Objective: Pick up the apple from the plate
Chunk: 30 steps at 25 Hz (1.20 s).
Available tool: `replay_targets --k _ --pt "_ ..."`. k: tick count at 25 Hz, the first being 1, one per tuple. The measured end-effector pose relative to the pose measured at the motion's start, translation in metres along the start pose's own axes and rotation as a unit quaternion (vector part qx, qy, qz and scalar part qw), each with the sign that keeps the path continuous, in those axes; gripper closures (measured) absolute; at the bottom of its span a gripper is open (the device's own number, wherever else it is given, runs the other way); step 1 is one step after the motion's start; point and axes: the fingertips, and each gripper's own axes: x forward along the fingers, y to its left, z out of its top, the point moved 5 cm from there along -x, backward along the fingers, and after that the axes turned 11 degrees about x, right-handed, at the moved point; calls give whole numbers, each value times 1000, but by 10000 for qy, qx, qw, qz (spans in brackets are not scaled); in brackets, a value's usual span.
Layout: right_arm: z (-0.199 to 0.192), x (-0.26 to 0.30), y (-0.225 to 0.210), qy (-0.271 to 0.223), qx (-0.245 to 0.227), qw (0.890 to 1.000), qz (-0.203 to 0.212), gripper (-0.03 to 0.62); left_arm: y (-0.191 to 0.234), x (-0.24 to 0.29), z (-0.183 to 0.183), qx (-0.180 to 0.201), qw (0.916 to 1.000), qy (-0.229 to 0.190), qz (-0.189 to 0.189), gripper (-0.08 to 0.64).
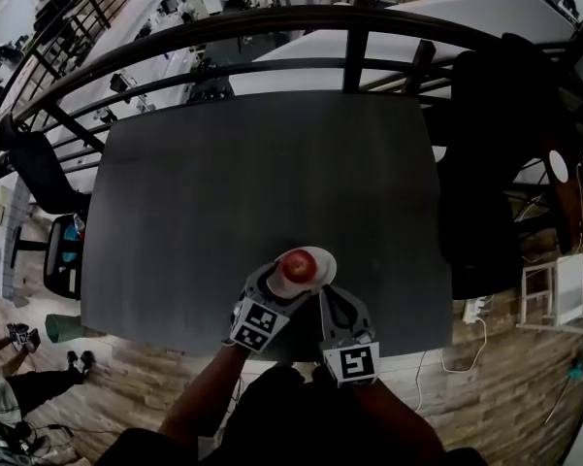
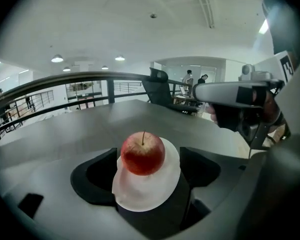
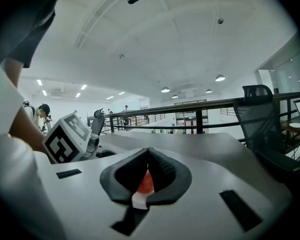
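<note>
Bright, even light from ceiling lamps (image 2: 57,59); fisheye bending, dark corners, slight softness.

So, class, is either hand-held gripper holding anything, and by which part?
Nothing is held. The left hand-held gripper, jaws open, is lined up on the apple on the plate without touching it; the right hand-held gripper is shut and empty.

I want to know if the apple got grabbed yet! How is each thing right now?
Apple: whole, stem up, sitting on the plate, not gripped.
Plate: flat on the table, holding the apple.
Left hand-held gripper: open, apple showing between its jaws, pads not pressing it.
Right hand-held gripper: shut, empty, close by the plate.
</note>
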Motion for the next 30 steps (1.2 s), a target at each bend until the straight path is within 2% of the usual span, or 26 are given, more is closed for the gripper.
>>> replay_targets --k 4,8,11,13,19,30 --pt "-5 -1 -7 117 -27 9999 -46 568 -3 18 -4 -23 9998 148 -93 158" --pt "-20 5 -25 490 41 9986 -184 568 -1 28 -8 33 9996 266 -59 153" --pt "-34 11 -33 845 -119 9963 -108 568 1 32 -9 227 9991 346 -74 155" --pt "-38 12 -37 997 -206 9947 -115 568 5 35 -9 219 9991 358 -60 155" --pt "-44 8 -40 1101 -217 9936 -162 568 6 41 -8 93 9992 386 -70 156" --pt "-41 -3 -43 1025 -52 9945 -218 568 6 40 -5 159 9987 408 -257 170"
